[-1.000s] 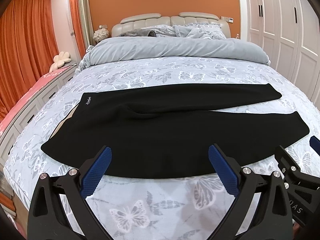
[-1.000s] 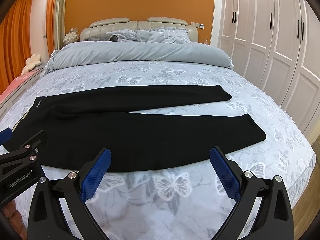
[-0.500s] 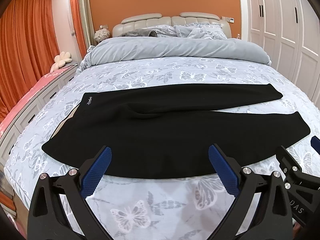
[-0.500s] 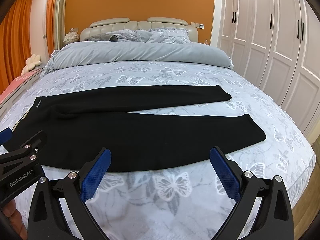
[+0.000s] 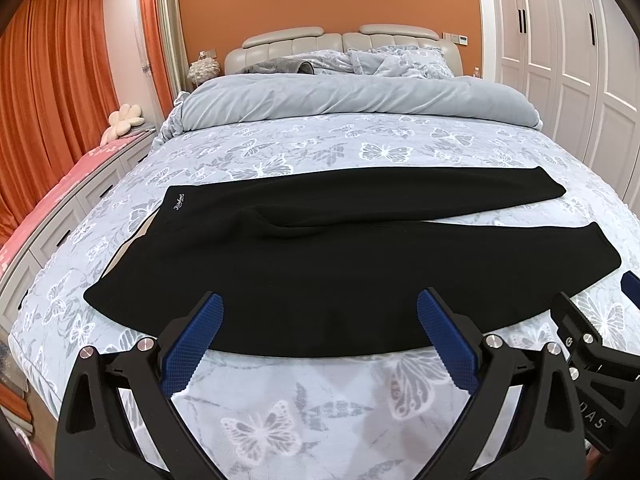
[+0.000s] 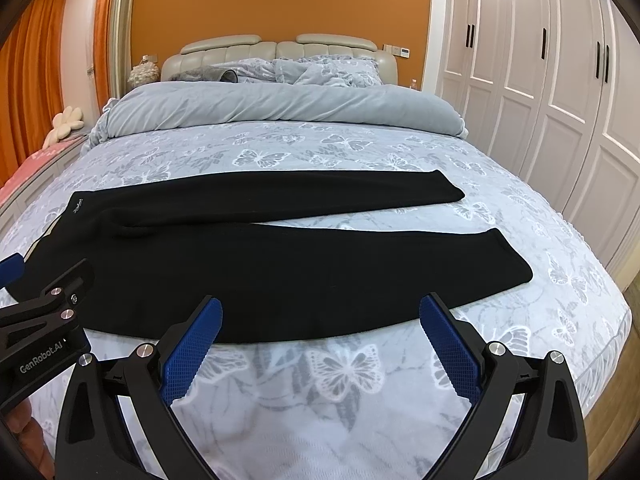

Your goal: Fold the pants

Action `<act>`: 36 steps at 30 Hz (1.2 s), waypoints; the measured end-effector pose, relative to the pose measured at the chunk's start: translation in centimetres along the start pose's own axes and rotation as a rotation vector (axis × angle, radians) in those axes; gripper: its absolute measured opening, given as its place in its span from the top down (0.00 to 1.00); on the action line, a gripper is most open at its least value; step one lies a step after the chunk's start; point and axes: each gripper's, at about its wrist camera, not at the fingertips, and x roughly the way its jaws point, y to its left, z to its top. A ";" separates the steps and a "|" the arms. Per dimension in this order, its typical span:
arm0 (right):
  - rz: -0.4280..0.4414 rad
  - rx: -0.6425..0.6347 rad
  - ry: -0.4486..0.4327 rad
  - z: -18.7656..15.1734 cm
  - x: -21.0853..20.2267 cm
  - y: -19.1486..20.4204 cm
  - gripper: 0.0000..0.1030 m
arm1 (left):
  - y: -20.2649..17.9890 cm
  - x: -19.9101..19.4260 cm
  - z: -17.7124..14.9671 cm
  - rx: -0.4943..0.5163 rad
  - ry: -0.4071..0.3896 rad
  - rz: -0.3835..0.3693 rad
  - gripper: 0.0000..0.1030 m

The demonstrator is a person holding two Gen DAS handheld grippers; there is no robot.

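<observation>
Across the bed (image 5: 320, 152), black pants (image 5: 320, 264) are laid flat, waistband to the left and both legs spread apart rightward. Almost nothing has been changed over the last second: the left gripper (image 5: 320, 332) and right gripper (image 6: 320, 332) are still held just short of the near edge, jaws wide apart. Folding is judged not yet begun.

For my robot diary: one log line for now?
black knit pants: flat, unfolded on butterfly bedspread | left hand-held gripper: open | right hand-held gripper: open
</observation>
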 end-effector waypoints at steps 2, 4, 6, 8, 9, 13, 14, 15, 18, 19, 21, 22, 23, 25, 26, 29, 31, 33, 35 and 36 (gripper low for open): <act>0.001 0.001 0.001 0.0 0.0 0.0 0.05 | 0.0 0.0 0.0 0.000 0.001 0.000 0.07; 0.000 0.001 0.001 0.0 0.0 0.1 0.05 | 0.0 0.0 0.0 0.001 0.001 0.000 0.07; 0.001 0.000 0.001 0.0 0.0 0.1 0.05 | 0.1 0.0 0.0 0.000 0.001 0.000 0.07; 0.001 0.002 0.001 0.0 -0.1 0.1 0.05 | 0.1 0.0 0.0 0.000 0.001 0.000 0.07; 0.001 0.000 0.001 0.0 -0.1 0.1 0.05 | 0.2 0.0 0.0 0.000 0.000 0.001 0.07; 0.001 -0.001 0.001 0.0 0.0 0.1 0.05 | 0.1 0.0 -0.1 0.000 0.001 0.001 0.07; 0.001 -0.002 0.003 0.0 0.0 0.1 0.05 | 0.1 0.0 0.0 0.001 0.001 0.000 0.07; 0.002 -0.002 0.004 0.0 -0.1 0.1 0.05 | 0.1 0.0 -0.1 0.002 0.001 0.001 0.07; 0.002 -0.003 0.005 0.0 0.1 0.2 0.05 | 0.1 0.0 -0.1 0.000 0.003 0.000 0.07; 0.004 -0.002 0.005 -0.1 0.1 0.2 0.05 | 0.2 0.0 -0.1 -0.001 0.004 0.000 0.07; 0.015 -0.004 0.010 0.0 0.3 0.1 0.05 | 0.3 0.1 -0.1 -0.002 0.006 0.000 0.07; 0.030 -0.007 0.019 0.1 0.5 -0.1 0.05 | 0.5 0.1 -0.1 -0.003 0.011 -0.004 0.07; 0.049 -0.010 0.035 0.5 0.9 -0.5 0.05 | 0.7 0.2 -0.1 -0.005 0.015 -0.012 0.06; 0.109 0.006 0.081 1.8 1.9 -2.1 0.05 | 1.1 0.5 0.3 -0.001 0.018 -0.032 0.05; 0.149 0.020 0.096 2.9 2.5 -3.4 0.05 | 1.6 0.6 0.5 0.003 0.016 -0.046 0.05; 0.203 0.038 0.150 6.5 6.2 -8.2 0.05 | 3.4 1.9 1.9 -0.013 0.041 -0.115 0.05; 0.219 0.053 0.180 9.2 10.2 -12.4 0.05 | 4.9 3.3 3.3 -0.028 0.065 -0.141 0.05; 0.207 0.096 0.205 11.7 14.7 -16.6 0.05 | 6.4 5.1 4.7 -0.032 0.064 -0.111 0.05; 0.192 0.145 0.217 13.6 19.0 -20.2 0.06 | 7.3 6.8 5.9 -0.029 0.060 -0.069 0.05; 0.163 0.170 0.210 14.6 21.3 -22.0 0.06 | 8.5 8.6 6.9 -0.042 0.074 -0.059 0.05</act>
